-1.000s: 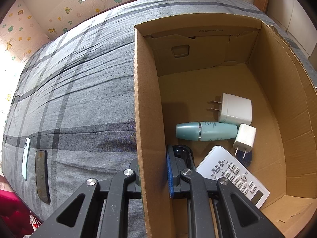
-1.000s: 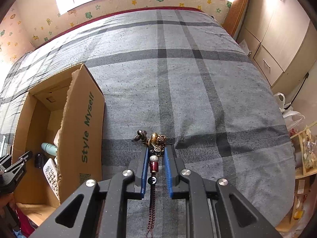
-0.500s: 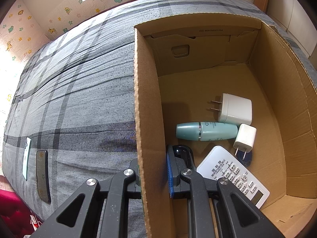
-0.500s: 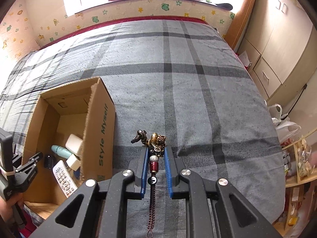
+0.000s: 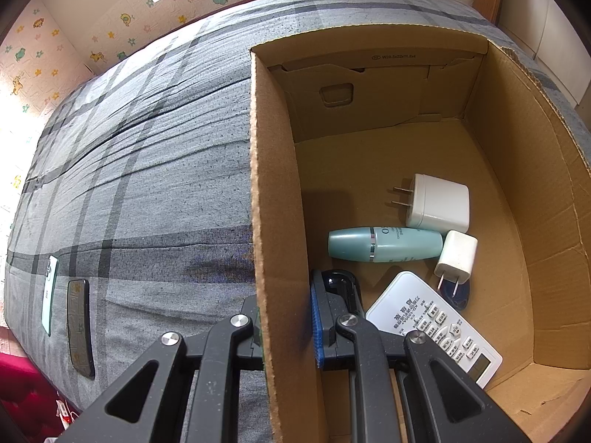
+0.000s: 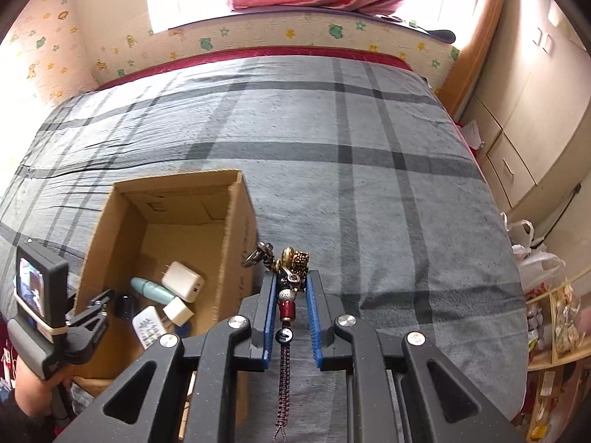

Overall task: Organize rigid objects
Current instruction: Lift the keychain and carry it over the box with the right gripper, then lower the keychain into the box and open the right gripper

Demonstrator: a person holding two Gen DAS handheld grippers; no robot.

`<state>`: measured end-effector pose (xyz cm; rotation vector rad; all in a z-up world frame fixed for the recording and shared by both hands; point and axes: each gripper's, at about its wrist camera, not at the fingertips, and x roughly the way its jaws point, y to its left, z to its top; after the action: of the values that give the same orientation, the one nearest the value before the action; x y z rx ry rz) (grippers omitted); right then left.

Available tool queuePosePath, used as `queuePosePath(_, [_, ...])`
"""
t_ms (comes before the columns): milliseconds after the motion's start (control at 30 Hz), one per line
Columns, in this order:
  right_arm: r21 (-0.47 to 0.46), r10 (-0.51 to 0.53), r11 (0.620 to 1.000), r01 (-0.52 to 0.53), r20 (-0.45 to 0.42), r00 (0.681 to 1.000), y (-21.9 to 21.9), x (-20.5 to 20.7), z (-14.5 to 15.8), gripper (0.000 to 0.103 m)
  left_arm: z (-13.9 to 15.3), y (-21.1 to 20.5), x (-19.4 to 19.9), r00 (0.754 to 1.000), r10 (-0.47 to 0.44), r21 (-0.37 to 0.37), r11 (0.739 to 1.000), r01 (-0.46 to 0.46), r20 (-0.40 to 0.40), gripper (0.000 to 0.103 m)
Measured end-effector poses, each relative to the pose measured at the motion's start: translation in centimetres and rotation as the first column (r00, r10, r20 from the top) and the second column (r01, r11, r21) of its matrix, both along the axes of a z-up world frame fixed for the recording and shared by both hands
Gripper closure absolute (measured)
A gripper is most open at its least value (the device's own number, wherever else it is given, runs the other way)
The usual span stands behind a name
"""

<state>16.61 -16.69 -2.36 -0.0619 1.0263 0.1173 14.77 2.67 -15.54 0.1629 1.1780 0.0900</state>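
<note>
My right claw (image 6: 290,295) is pinching a beaded keychain charm (image 6: 289,283), its braided cord hanging down between the fingers, and it hangs above the grey plaid bed (image 6: 369,170), just right of the cardboard box (image 6: 236,229). My left claw (image 5: 286,317) is pressed together on the box's left wall (image 5: 273,192), one finger outside and one inside, steadying it.

I judge the step in hand to be the carry: the charm is off the bedding and bound for the box. Inside already lie a large white charger (image 5: 437,205), a teal bottle (image 5: 386,244), a small white plug (image 5: 457,254) and a white remote (image 5: 432,323), all crowded toward the near end.

Next I need to swing the charm left over the right wall, lower it into the bare far half, then let go, minding that the cord doesn't catch the rim.

Two phones (image 5: 79,326) lie on the bed, left of the box.
</note>
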Motion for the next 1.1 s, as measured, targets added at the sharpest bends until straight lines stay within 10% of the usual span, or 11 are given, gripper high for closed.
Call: queuePosePath(1100, [0.024,0.250,0.968,-0.249,-0.089,0.964,13.6,0.9,-5.3,0.088,-0.2,1.2,0.1,1.000,0.008,-0.037,0.999,-0.008,0.002,0.086])
